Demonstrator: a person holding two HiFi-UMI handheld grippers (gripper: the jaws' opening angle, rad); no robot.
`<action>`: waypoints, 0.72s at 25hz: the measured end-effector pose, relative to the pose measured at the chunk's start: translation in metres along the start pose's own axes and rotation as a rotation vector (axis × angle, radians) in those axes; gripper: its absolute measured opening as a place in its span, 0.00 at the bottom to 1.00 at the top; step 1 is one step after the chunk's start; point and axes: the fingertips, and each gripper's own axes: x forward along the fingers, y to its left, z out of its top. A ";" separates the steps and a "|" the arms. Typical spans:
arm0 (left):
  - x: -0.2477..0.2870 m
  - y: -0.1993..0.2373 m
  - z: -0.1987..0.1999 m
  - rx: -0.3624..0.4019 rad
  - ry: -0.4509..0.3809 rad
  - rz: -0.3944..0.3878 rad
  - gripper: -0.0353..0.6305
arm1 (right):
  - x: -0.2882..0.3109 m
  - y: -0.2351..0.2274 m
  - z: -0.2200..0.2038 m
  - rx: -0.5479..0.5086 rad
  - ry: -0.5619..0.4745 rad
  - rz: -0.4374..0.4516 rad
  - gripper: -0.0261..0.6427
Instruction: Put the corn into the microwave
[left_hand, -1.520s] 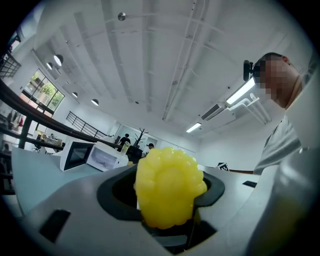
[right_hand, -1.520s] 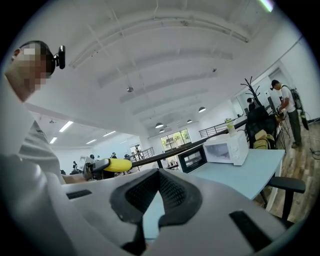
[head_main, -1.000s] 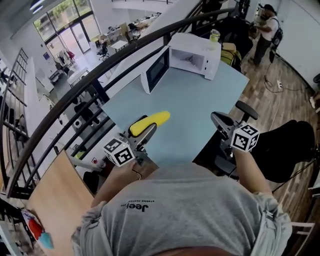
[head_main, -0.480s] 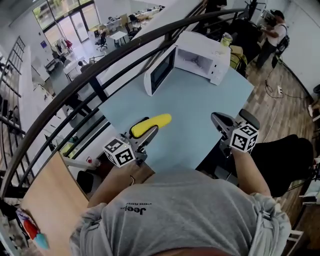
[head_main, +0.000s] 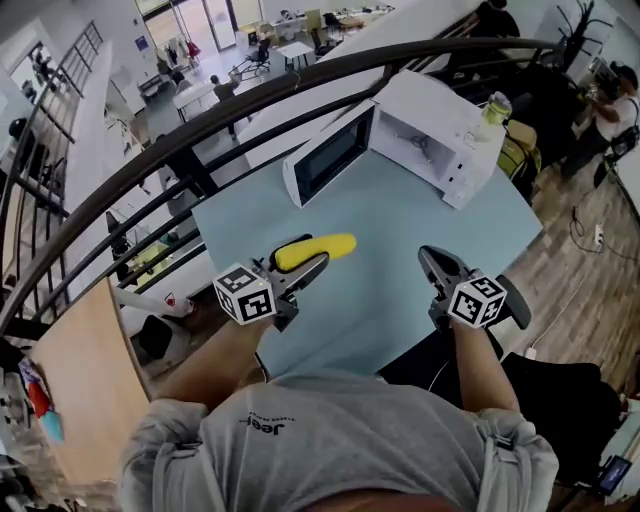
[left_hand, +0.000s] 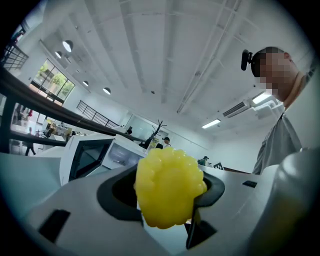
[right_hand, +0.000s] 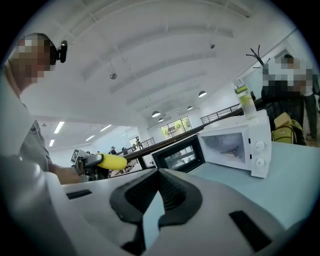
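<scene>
A yellow corn cob (head_main: 320, 248) is held level over the near part of the light blue table (head_main: 400, 215), with my left gripper (head_main: 308, 264) shut on it. Its tip sticks out past the jaws toward the microwave (head_main: 432, 138), which stands at the table's far end with its door (head_main: 330, 158) swung open to the left. In the left gripper view the corn (left_hand: 169, 187) fills the jaws, the microwave (left_hand: 107, 155) behind it. My right gripper (head_main: 433, 263) hovers over the table's near right edge, jaws together and empty. The right gripper view shows the microwave (right_hand: 235, 145) ahead.
A bottle (head_main: 492, 108) stands on top of the microwave. A dark curved railing (head_main: 200, 140) runs along the table's far left side, with a drop to a lower floor beyond. A person (head_main: 612, 110) stands at the far right. A wooden board (head_main: 80, 380) lies at the left.
Both grippers have come forward and lower toward the table, and the microwave looks nearer. The corn has stayed in the left gripper.
</scene>
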 end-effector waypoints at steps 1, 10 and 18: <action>0.016 0.008 0.000 -0.007 0.005 0.015 0.43 | 0.008 -0.016 0.002 0.002 -0.005 0.003 0.07; 0.147 0.090 -0.006 -0.025 0.039 0.062 0.43 | 0.078 -0.103 0.002 -0.016 -0.056 -0.019 0.07; 0.254 0.156 -0.012 -0.008 0.048 0.043 0.43 | 0.123 -0.157 -0.009 -0.035 -0.041 -0.087 0.06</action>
